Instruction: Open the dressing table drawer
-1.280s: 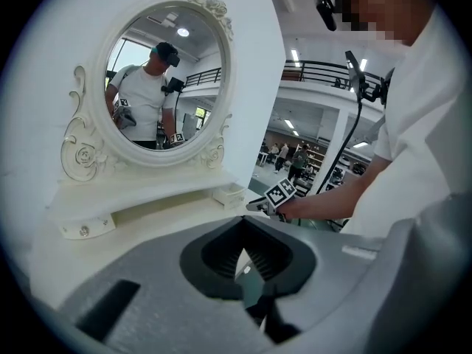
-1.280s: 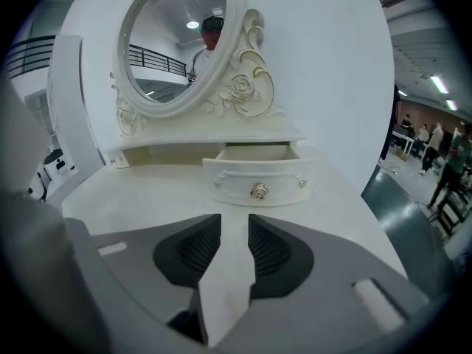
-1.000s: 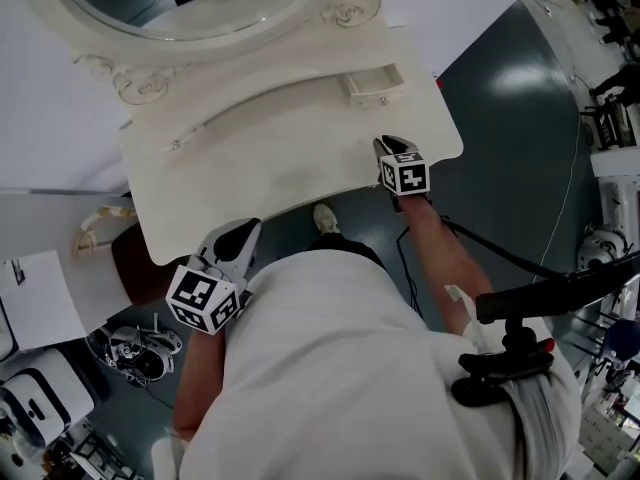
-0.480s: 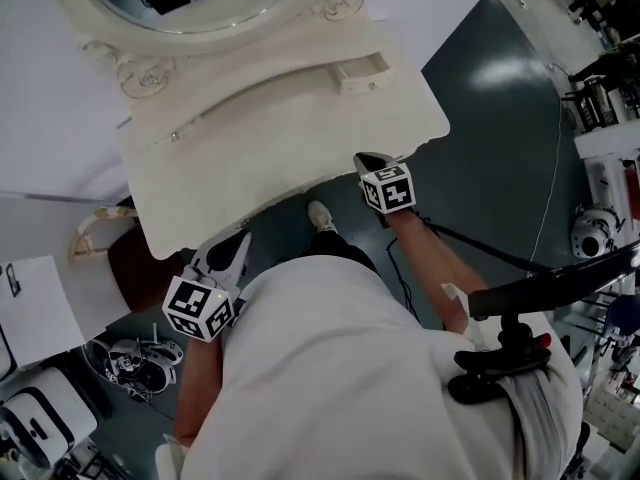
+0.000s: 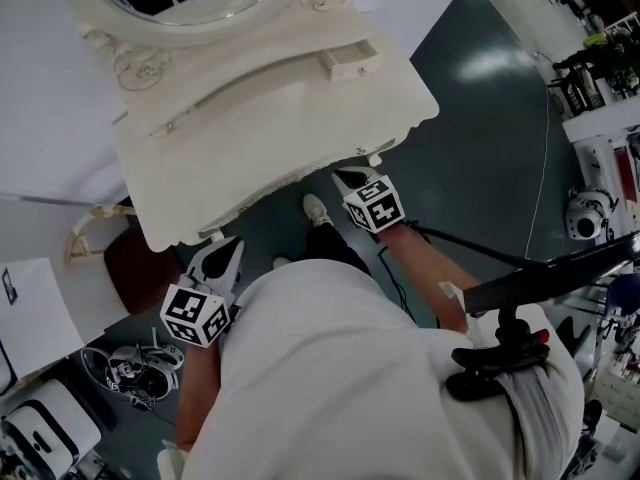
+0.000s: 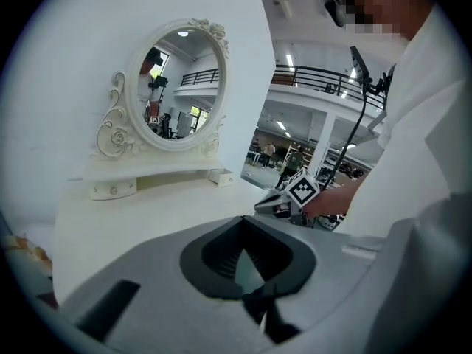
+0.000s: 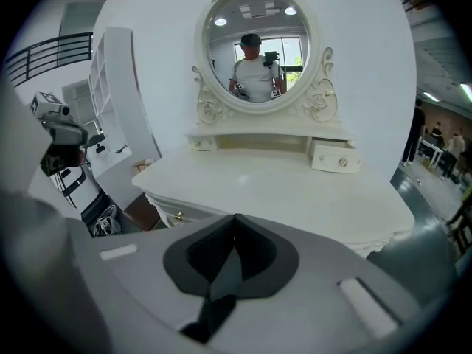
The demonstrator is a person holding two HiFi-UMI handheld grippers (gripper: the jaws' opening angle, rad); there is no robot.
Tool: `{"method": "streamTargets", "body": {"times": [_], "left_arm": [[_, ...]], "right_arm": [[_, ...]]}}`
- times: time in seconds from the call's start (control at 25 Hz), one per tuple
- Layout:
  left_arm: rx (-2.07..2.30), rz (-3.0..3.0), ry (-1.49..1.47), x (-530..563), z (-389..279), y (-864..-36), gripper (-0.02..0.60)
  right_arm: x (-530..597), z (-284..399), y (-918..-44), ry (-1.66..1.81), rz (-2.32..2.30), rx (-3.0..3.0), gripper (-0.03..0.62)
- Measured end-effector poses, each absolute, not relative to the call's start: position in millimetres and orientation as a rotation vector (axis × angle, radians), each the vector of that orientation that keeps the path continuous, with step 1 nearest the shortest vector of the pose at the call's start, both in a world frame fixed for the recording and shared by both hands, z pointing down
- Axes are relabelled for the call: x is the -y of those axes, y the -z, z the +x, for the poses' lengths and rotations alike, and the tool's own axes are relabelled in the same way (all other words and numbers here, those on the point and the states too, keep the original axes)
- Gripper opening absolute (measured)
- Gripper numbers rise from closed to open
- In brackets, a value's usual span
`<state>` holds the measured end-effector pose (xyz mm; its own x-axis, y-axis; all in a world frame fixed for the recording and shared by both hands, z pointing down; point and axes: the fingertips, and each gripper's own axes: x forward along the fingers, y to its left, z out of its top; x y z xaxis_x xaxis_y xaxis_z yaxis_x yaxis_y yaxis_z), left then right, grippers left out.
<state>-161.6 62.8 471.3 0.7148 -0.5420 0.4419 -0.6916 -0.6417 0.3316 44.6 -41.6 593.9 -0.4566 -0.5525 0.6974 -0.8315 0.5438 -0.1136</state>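
White cloth of the person's shirt (image 5: 330, 368) fills the near part of the head view. Just beyond it, the left gripper (image 5: 226, 251) hangs near the left end of the table's front edge, its claws pressed together on nothing. The right gripper (image 5: 345, 178) sits just off the front edge of the cream dressing table (image 5: 270, 118), its claws likewise together and empty. Under that edge, the drawer (image 7: 169, 211) with its brass knob shows in the right gripper view, apart from both grippers. Farther back, a small box drawer (image 5: 348, 61) stands on the tabletop below the oval mirror (image 7: 256, 46).
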Motion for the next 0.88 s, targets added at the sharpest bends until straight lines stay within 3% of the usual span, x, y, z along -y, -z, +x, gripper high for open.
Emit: {"method": "streamTargets", "body": {"times": [0.56,0.88], "left_arm": [[0.925,2.429,-0.386,-97,-167,-487,0.003],[0.865,2.417,-0.383,-124,-151,-505,0.003]], "right_arm": [[-16,0,-569,-0.504,0.967,2.252,-0.002],[-59,15,-568,-0.516,0.954,2.224,-0.002]]}}
